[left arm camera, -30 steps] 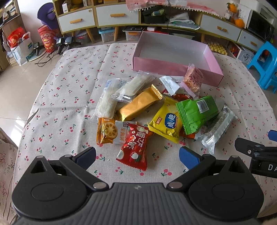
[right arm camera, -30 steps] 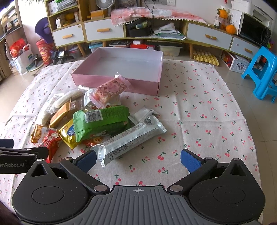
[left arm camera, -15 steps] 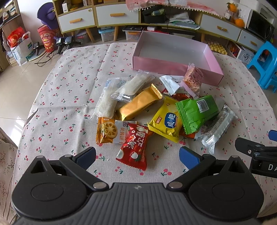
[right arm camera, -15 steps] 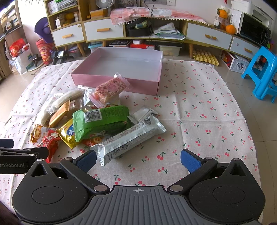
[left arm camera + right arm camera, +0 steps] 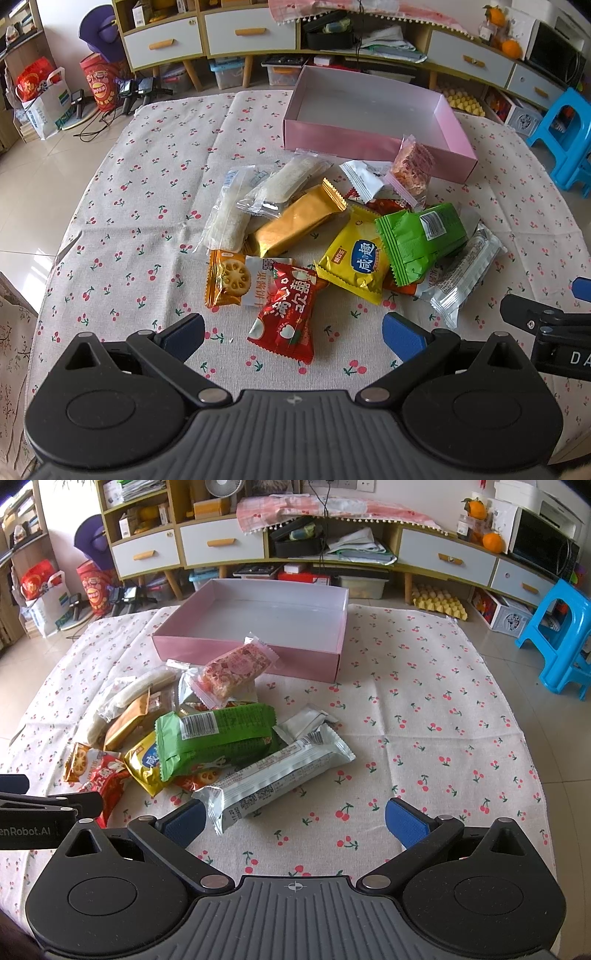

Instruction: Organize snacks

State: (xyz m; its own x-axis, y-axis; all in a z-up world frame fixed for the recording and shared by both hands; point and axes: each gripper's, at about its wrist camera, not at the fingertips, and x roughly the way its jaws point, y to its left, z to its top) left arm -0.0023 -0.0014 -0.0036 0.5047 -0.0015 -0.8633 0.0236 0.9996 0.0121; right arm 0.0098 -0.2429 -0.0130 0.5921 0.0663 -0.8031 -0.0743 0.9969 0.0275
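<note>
Worktop [image 5: 147, 177] under a cherry-print cloth; a heap of wrapped snacks sits mid-cloth, and a shallow pink box [image 5: 373, 146] lies at the far side, its floor bare. Left tongs [image 5: 291, 334] spread wide, nothing between the blue pads, hovering at the near edge of the heap. A red packet [image 5: 286, 315] lies just ahead of them, partly between the pads, touching neither. It overlaps an orange biscuit packet [image 5: 231, 278] on its left. Beyond: a yellow packet [image 5: 356, 260], a gold bar [image 5: 295, 225], two clear-wrapped pale bars [image 5: 258, 195], and a green packet [image 5: 417, 236] riding on top of the others. A pink crisp bar [image 5: 236, 668] in clear wrap leans against the box's near wall, outside it. Right tongs [image 5: 295, 819] also spread wide and empty-handed, low at the heap's right edge. A long silver-wrapped bar [image 5: 273, 775] lies aslant, its near end just beside the left pad; contact not clear. A small silver sachet [image 5: 304, 720] sits behind it, beside the green packet. All snacks lie outside the box. Each pair of tongs shows at the frame edge of the other's view. Blue stool [image 5: 557, 635] on the floor to the right; drawer cabinet [image 5: 225, 544] along the back wall.
</note>
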